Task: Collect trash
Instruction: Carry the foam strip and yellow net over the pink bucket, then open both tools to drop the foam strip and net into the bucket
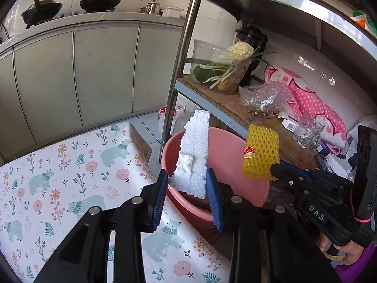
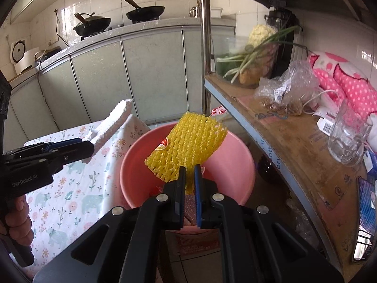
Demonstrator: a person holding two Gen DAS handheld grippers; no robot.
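Close in, lower centre of the left wrist view, the left gripper [image 1: 187, 181] has its blue pads clamped on the bottom end of a white foam slab [image 1: 194, 151]. The slab stands nearly upright, long axis running from the jaws up toward the centre of the frame, leaning slightly right at its top. It hangs over the near rim of the pink bucket [image 1: 226, 148].

Switch to the right wrist view: the right gripper [image 2: 189, 173], lower centre, is pinched narrow on the bottom edge of a yellow foam net [image 2: 186, 148]. The net fans up and to the right, its open frayed end pointing at the upper right, a red label on its left edge. It too is held above the bucket's mouth.

Both tools angle forward and inward toward the bucket, left one entering from the left of the right view, a hand [image 2: 16, 221] wrapped on its grip.

Beyond, the floral tablecloth [image 1: 47, 176] at left, the wooden shelf [image 2: 294, 146] at right, and woks [image 1: 100, 0] on the far counter.
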